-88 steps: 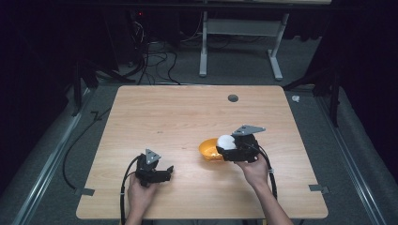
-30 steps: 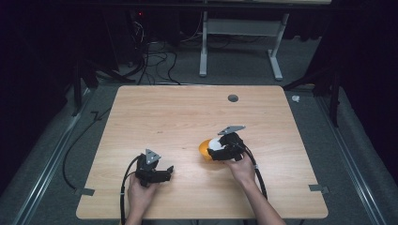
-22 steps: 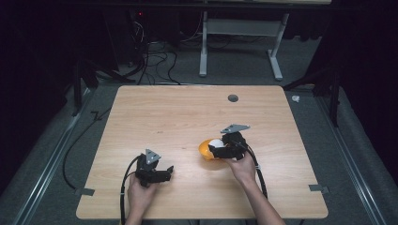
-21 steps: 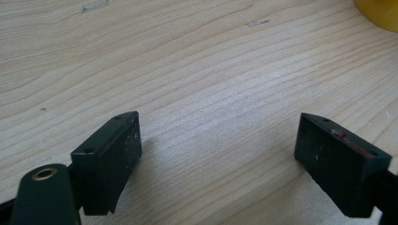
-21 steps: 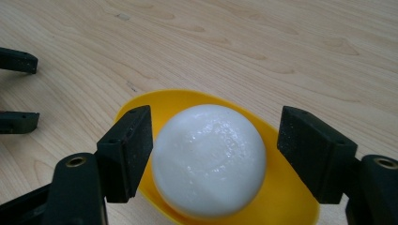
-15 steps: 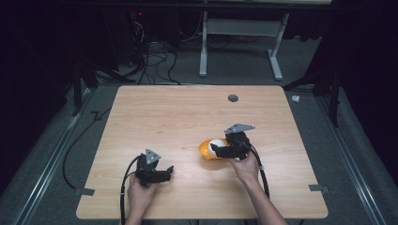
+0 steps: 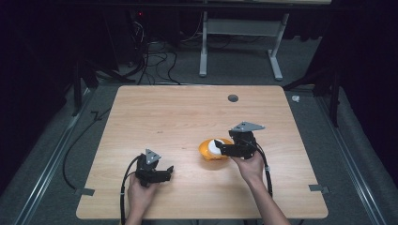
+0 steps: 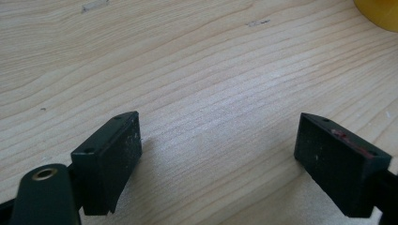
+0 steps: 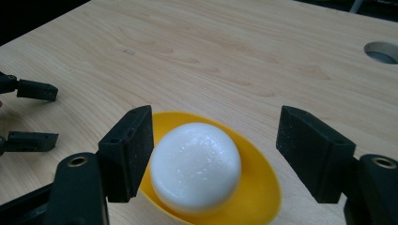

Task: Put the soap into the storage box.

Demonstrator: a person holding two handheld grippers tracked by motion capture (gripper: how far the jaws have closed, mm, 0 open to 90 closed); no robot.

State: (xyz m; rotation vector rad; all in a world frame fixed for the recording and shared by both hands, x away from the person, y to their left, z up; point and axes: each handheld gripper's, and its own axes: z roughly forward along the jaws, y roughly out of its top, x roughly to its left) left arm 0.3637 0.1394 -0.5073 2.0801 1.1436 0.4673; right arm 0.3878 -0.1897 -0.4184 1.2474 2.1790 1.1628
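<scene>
Above wooden table [image 7: 187, 117], right hand [image 7: 250, 165] angles fingers [image 9: 126, 154] over bowl [image 9: 263, 187].

yellow bowl [image 8: 378, 13] cut off at the left gripper view's corner, white ball's [image 9: 195, 166] underside hidden in it

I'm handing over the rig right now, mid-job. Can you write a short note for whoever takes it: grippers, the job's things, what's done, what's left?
Left gripper: jaws open, nothing between them, low over bare table.
Right gripper: jaws have just been closing around the white ball; one pad is at its side, the other is off it.
Things: ball sits in the yellow bowl, which is on the table.
Done: right jaws placed around the ball.
Left: probably finish the grip, then lift the ball out.
</scene>
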